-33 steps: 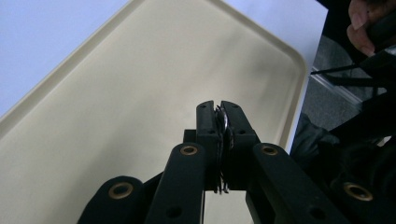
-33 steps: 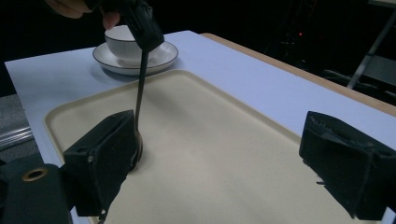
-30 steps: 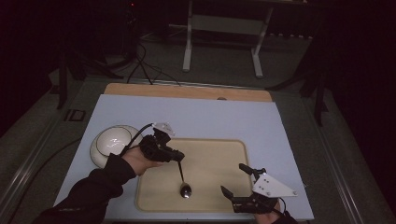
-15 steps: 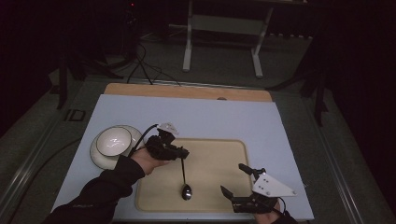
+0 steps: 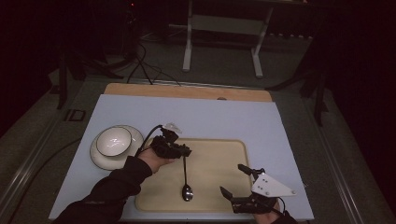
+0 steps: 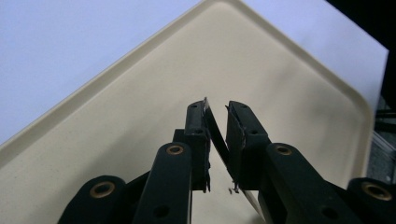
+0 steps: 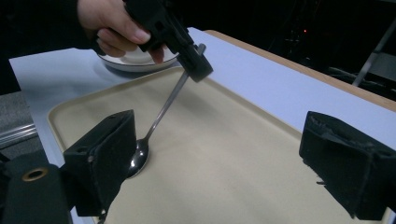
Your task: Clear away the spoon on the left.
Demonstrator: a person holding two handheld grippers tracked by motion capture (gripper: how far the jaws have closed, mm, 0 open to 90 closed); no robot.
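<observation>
A metal spoon (image 5: 185, 170) stands tilted on the beige tray (image 5: 219, 161), its bowl resting on the tray floor. The upper end of its handle sits between the jaws of my left gripper (image 5: 187, 151). In the left gripper view the handle (image 6: 215, 135) leans on one pad with a gap at the other; the left gripper (image 6: 216, 107) has just been opening. My right gripper (image 5: 232, 178) stands wide open at the tray's near right corner, holding nothing. From the right gripper view (image 7: 219, 135), the spoon (image 7: 161, 114) slants up to the left gripper (image 7: 198, 65).
A white bowl (image 5: 113, 141) sits on a white plate (image 5: 100, 157) left of the tray, on the pale blue mat (image 5: 210, 116). A wooden strip (image 5: 187, 91) runs along the table's far edge, with a metal stand on the floor behind it.
My left hand has shifted a little right and down, and its forearm has come off the white bowl. The spoon's bowl stays in the same spot on the tray. The right gripper has not moved.
</observation>
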